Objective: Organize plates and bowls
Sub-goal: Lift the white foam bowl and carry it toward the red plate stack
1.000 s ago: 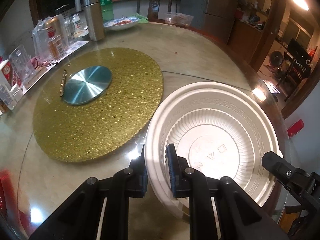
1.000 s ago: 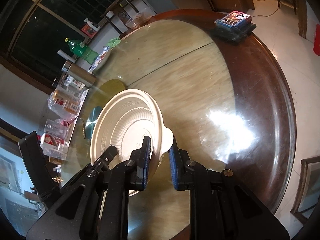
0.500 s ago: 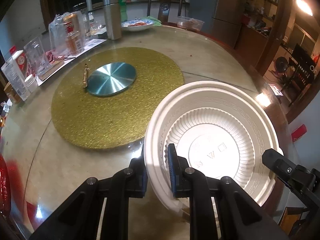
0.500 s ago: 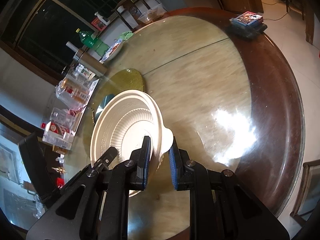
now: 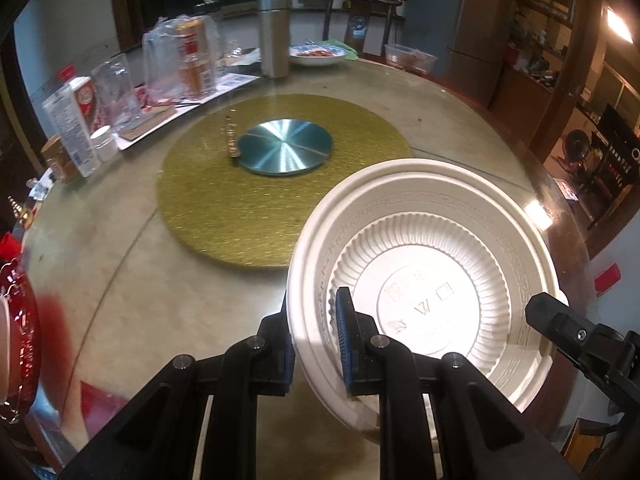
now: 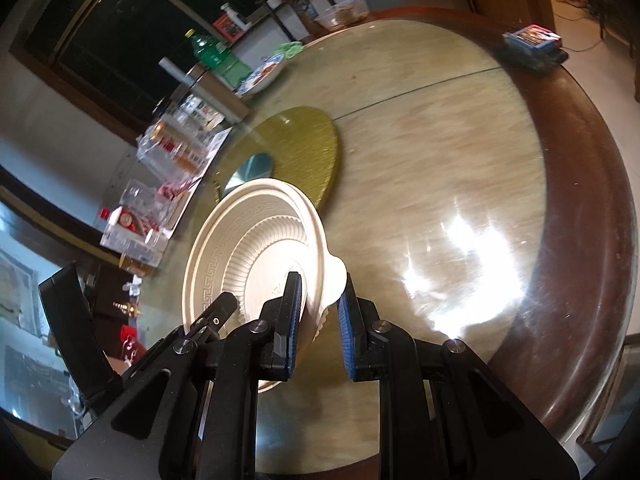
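Cream-white and ribbed, the plastic bowl point(image 5: 424, 280) hangs between the two grippers, tilted so its inside faces the left wrist camera, above the round glass-topped table point(image 5: 120, 260). Each gripper is closed on the bowl. The left gripper point(image 5: 314, 338) pinches the bowl's near-left rim, one blue pad inside the wall and the other outside, its black fingers reaching forward and steeply down toward the tabletop. The right gripper point(image 6: 320, 320) pinches the opposite rim at a small tab, again with one pad inside and one outside; it points less steeply down and is rolled, so the table looks slanted in its view. Ahead of the left jaws and slightly left lies the gold turntable mat point(image 5: 224, 200) with a metal disc point(image 5: 285, 146) at its centre. Beyond that stand a steel flask point(image 5: 273, 36), wrapped cans point(image 5: 194, 62) and a dish of food point(image 5: 318, 55). Far ahead and right of the right jaws, a blue box point(image 6: 534, 38) sits at the table's wooden edge.
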`<move>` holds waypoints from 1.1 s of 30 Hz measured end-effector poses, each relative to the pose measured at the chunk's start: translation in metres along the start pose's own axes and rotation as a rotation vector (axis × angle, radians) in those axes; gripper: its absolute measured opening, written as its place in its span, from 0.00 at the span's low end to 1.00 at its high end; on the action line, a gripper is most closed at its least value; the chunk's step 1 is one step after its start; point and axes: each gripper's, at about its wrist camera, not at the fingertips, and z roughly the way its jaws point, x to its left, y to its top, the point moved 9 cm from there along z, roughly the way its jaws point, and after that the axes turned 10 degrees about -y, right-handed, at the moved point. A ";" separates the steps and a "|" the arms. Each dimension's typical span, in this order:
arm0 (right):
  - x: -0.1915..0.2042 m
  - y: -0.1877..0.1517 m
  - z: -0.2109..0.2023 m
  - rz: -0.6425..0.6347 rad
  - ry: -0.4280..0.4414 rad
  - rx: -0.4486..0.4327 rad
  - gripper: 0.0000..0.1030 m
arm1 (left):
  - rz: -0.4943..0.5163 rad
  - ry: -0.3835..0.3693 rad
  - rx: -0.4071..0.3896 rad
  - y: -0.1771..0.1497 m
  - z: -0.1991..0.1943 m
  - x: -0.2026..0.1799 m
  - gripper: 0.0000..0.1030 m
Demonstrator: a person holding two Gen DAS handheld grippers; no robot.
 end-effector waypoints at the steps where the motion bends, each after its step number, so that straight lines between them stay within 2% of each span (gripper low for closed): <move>1: 0.005 -0.002 -0.001 -0.008 0.006 0.000 0.17 | -0.003 0.003 -0.004 0.000 -0.003 0.003 0.16; 33: 0.146 -0.060 0.005 -0.237 0.122 0.049 0.17 | -0.183 0.089 -0.119 -0.020 -0.085 0.132 0.18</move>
